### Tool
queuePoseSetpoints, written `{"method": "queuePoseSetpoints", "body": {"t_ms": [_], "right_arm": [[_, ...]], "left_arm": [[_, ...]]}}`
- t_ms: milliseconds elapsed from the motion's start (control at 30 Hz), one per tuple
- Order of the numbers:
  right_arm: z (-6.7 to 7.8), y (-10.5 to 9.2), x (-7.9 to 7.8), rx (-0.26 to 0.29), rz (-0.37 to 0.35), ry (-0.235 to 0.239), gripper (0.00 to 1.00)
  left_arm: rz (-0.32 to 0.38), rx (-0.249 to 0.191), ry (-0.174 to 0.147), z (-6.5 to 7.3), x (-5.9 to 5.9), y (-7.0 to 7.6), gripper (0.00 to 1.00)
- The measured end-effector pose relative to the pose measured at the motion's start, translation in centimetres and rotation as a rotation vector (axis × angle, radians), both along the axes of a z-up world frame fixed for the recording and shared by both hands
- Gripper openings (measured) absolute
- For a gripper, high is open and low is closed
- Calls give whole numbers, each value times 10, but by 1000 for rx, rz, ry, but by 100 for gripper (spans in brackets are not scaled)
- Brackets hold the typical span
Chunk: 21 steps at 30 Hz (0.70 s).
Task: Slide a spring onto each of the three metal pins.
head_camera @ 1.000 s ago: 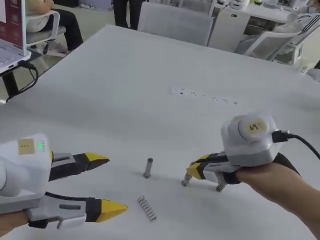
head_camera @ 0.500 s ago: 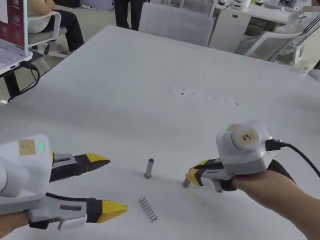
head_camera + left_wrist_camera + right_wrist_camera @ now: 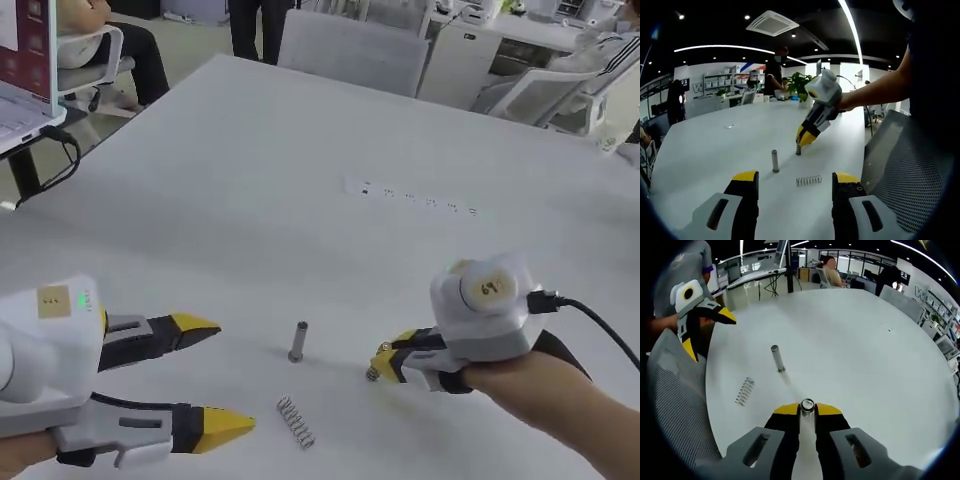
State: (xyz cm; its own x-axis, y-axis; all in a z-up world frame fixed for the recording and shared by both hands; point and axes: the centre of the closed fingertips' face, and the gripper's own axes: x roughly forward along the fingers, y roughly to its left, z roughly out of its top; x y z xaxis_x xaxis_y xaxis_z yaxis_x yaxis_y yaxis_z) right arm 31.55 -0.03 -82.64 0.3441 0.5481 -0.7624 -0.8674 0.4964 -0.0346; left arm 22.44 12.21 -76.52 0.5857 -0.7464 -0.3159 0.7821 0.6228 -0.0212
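Head view: the left gripper [image 3: 234,375] gapes wide and empty, near a loose spring [image 3: 295,420] lying on the table [image 3: 300,200] by an upright pin [image 3: 298,340]. Left gripper view: the spring lies just beyond its spread jaws. Right gripper view: the right gripper [image 3: 807,412] pinches a second pin [image 3: 807,405].

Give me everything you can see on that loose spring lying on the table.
The loose spring is a short coil of silvery wire, uncompressed, lying on its side on the white table. It sits just nearer than the bare upright pin, ahead of the open left gripper. Nothing but the table touches it.
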Motion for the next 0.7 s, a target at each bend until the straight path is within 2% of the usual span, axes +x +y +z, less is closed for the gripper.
{"method": "queuePoseSetpoints", "body": {"t_ms": [400,700], "right_arm": [[1,-3,0,-5,-12,-5,12],[4,-12,-5,-4,-30,-1,13]], "left_arm": [[-1,2,2,-1,-1,0,54],[-3,1,1,-2,0,-1,54]]}}
